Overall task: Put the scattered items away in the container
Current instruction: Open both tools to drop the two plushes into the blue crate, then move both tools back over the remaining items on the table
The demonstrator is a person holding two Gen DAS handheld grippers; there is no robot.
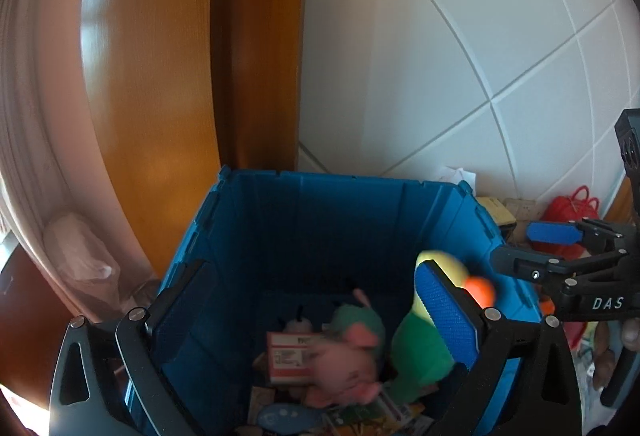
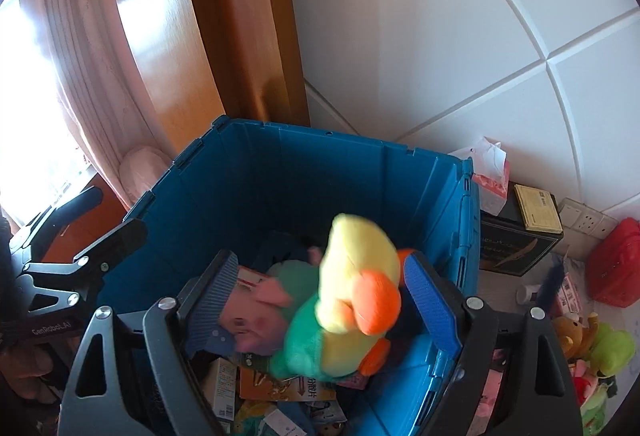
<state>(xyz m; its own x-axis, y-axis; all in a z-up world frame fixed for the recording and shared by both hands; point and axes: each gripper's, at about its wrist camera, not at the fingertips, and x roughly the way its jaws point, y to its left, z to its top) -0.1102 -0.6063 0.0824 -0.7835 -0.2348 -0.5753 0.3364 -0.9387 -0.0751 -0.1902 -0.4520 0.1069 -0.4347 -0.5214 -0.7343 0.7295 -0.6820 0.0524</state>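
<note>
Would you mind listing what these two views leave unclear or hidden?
- Duck plush: motion-blurred in both views; contact with the open right gripper is unclear.
- Pig plush: blurred, face unreadable.
- Blue bin floor: covered by boxes and toys, cut off by the bottom edge.
- Toys beside the bin: hidden by the right gripper's frame.

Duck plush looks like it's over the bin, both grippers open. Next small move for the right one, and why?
Probably pull the right gripper up and back, then head for the plush toys on the floor right of the blue bin. Its jaws stand wide apart, and the blurred duck plush is inside the bin walls above the pink pig plush, so it seems released. The left gripper is open too.
</note>
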